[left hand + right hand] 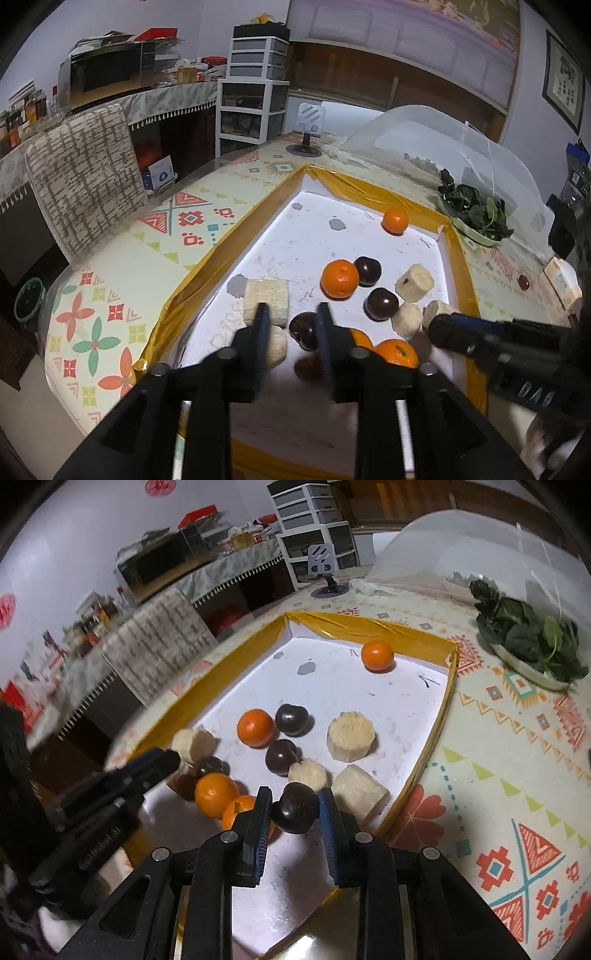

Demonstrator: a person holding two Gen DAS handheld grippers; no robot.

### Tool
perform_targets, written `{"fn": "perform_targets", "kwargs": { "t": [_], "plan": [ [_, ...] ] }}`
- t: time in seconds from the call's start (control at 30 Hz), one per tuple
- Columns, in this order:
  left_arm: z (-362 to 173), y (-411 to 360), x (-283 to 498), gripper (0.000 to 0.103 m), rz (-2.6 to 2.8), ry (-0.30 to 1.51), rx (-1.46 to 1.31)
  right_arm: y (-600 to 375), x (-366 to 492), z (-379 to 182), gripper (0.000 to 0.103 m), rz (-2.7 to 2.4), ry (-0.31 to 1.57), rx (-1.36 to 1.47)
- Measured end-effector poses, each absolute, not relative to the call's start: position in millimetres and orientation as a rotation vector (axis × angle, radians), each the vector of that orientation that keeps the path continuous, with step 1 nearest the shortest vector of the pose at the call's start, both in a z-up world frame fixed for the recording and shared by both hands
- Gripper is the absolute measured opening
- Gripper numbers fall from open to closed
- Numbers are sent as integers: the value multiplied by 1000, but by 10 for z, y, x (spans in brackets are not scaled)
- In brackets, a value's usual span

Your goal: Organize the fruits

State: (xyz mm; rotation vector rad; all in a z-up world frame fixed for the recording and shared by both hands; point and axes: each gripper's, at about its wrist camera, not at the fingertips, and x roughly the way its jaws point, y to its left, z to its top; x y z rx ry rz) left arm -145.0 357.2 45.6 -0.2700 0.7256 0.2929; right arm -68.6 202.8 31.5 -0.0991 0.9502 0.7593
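Observation:
A white tray with a gold rim [207, 273] [439, 709] holds oranges, dark round fruits and pale cut sugarcane pieces. My right gripper [295, 808] is shut on a dark fruit [295, 806] just above the tray floor. My left gripper [291, 325] is open and empty over the tray's near left; a dark fruit [303, 330] lies between its fingertips and a sugarcane block [267, 299] just beyond. One orange [395, 220] [376, 656] sits alone at the far end. Another orange [340, 278] [255, 727] lies mid-tray beside a dark fruit [367, 270] [291, 719].
A dish of green leaves [472, 214] [532, 642] and a clear mesh food cover [424, 140] stand right of the tray. A phone stand [308, 122] is at the back. A padded chair [85, 181] is on the left. A small red fruit [523, 281] lies on the tablecloth.

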Motion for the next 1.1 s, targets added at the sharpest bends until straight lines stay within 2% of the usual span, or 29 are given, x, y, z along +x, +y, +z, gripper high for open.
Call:
{"fn": "perform_targets", "kwargs": {
  "t": [0.03,0.07,0.13,0.23,0.3,0.47,0.93,1.1],
  "plan": [
    [465,3588,-1459,42,296,720,-279,2044,-709,319,28,748,932,-126],
    [482,3608,-1474,47,300,711,-287,2059,-746,332,28,737,913,-153],
    [512,3629,-1493,48,303,699,-298,2092,-831,357,28,704,868,-218],
    [559,3662,-1522,55,301,684,-321,2075,-940,418,29,673,821,-262],
    [599,3657,-1538,56,308,672,-320,2063,-998,464,30,651,793,-287],
    [692,3609,-1557,60,313,653,-314,1990,-1169,620,49,543,689,-366],
    [901,3180,-1514,67,280,626,-239,1581,-1269,763,54,460,638,-351],
    [994,2945,-1448,68,239,630,-212,1302,-1235,736,59,427,646,-323]
  ]
}}
